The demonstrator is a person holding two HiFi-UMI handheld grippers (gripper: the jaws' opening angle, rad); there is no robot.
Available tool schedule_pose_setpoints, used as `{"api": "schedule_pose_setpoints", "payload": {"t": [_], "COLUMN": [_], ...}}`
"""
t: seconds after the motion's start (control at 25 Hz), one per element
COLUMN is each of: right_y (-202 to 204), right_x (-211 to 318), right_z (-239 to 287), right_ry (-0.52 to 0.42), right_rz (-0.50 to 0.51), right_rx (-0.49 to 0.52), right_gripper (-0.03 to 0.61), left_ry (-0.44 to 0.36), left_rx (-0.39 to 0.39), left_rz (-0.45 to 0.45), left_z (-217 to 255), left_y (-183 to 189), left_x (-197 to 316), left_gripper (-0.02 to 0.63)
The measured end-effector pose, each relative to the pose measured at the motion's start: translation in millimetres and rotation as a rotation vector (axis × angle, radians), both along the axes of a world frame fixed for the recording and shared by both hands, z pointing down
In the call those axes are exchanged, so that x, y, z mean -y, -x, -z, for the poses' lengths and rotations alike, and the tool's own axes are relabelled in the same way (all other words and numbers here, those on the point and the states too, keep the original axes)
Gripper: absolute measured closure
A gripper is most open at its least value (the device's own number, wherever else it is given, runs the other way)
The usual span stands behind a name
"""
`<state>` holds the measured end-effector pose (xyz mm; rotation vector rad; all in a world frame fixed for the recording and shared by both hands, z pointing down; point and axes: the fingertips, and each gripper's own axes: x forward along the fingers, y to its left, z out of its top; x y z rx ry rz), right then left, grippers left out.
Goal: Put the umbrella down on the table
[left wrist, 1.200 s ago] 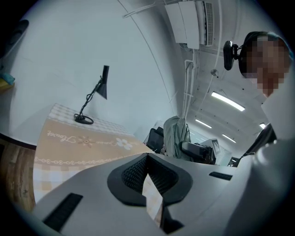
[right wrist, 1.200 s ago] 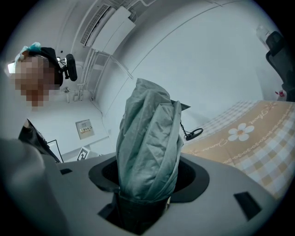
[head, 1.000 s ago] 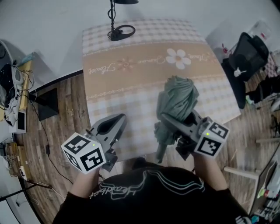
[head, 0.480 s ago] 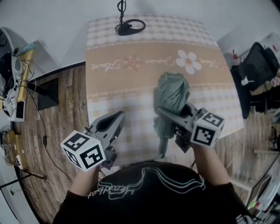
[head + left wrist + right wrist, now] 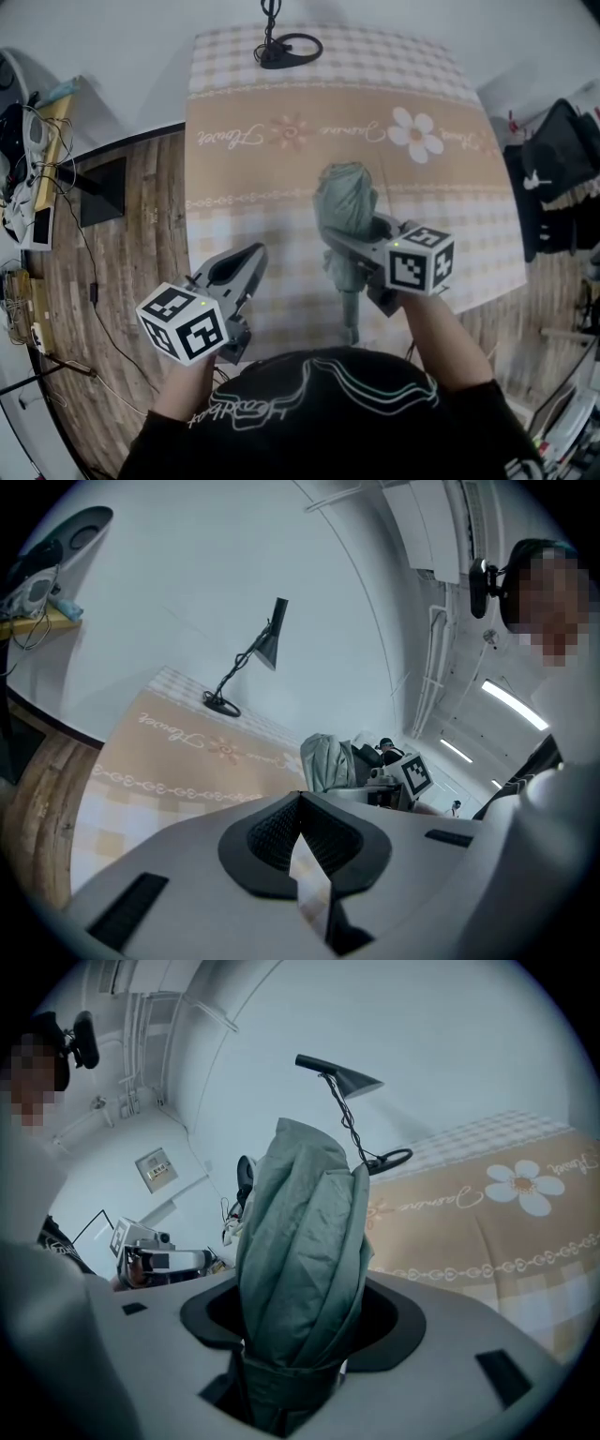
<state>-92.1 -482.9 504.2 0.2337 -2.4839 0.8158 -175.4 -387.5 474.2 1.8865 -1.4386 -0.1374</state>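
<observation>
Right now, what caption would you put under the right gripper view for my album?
Right tool clamps a folded green umbrella over the flowery table, lamp behind.

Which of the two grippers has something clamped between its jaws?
The right gripper: its jaws are closed on the folded green umbrella. The left gripper has its jaws together at the tips with nothing between them.

- The umbrella (image 5: pixel 345 199) is a folded grey-green bundle, strapped round near its handle end. It is clamped between the jaws of the right hand-held gripper (image 5: pixel 354 246), with its canopy end pointing away from the person.
- It hangs over the tabletop (image 5: pixel 262 178), which carries a checked cloth with a beige flowered band. Whether the two touch cannot be told.
</observation>
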Motion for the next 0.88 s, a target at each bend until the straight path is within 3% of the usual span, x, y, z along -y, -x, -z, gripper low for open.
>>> {"api": "schedule_pose_setpoints", "payload": {"t": [0.24, 0.88], "right_y": [12.8, 26.4], "right_x": [4.8, 13.0], "right_z": [-39.4, -117.4], "right_ry": [-0.003, 0.131], "right_rz": [0.028, -0.011], "right_rx": [-0.133, -0.369], "right_gripper": [0.304, 0.302], "left_ry": [0.023, 0.073], "left_rx": [-0.024, -0.048], "left_rz": [0.032, 0.042], "left_z": [-13.5, -37.7], "left_y": [6.0, 6.6], "left_x": [-4.7, -9.6], "left_gripper": [0.615, 0.615]}}
